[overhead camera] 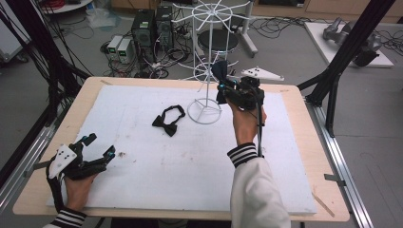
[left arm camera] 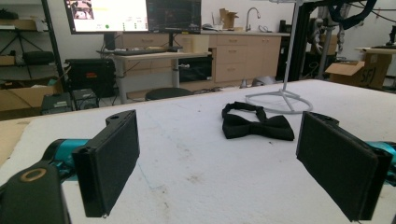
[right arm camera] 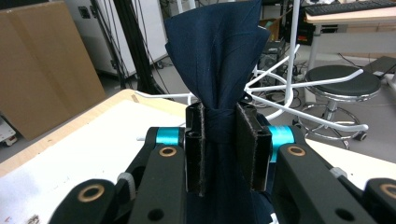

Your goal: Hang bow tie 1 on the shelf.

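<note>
A dark navy bow tie stands upright between the pads of my right gripper, which is shut on its knot. In the high view this navy bow tie is held up beside the white wire rack, with the right gripper just right of the rack's pole. A black bow tie lies flat on the white board, left of the rack's round base. My left gripper rests open near the front left; the black bow tie lies ahead of its open jaws.
The wooden table edge frames the white board. Black frame posts stand at the right, and cables and computer boxes sit on the floor behind. A round stool stands beyond the rack.
</note>
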Available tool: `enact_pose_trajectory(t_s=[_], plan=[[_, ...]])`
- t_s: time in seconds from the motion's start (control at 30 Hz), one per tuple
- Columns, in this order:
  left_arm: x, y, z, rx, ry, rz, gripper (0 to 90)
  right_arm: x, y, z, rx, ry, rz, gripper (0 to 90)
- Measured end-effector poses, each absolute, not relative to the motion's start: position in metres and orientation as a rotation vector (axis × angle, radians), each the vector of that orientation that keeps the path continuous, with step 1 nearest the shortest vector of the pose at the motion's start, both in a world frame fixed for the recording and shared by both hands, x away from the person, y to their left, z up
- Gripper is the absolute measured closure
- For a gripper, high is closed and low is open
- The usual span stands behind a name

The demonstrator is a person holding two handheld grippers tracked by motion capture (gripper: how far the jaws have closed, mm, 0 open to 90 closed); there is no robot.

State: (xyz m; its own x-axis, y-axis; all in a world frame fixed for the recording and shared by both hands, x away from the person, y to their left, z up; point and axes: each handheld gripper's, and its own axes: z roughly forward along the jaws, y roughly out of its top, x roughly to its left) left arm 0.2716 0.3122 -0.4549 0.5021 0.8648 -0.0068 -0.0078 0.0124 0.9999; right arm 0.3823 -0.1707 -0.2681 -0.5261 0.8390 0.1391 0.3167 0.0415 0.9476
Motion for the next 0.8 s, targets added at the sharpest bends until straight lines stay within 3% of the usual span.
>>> enact_pose_trajectory(t_s=[0.8], plan=[[0.2716,0.3121,-0.4550,1.397,0.811,0.814,13.8,0.3916,-0.1653,-0.2719,1.100,1.908,1.461,74.5]])
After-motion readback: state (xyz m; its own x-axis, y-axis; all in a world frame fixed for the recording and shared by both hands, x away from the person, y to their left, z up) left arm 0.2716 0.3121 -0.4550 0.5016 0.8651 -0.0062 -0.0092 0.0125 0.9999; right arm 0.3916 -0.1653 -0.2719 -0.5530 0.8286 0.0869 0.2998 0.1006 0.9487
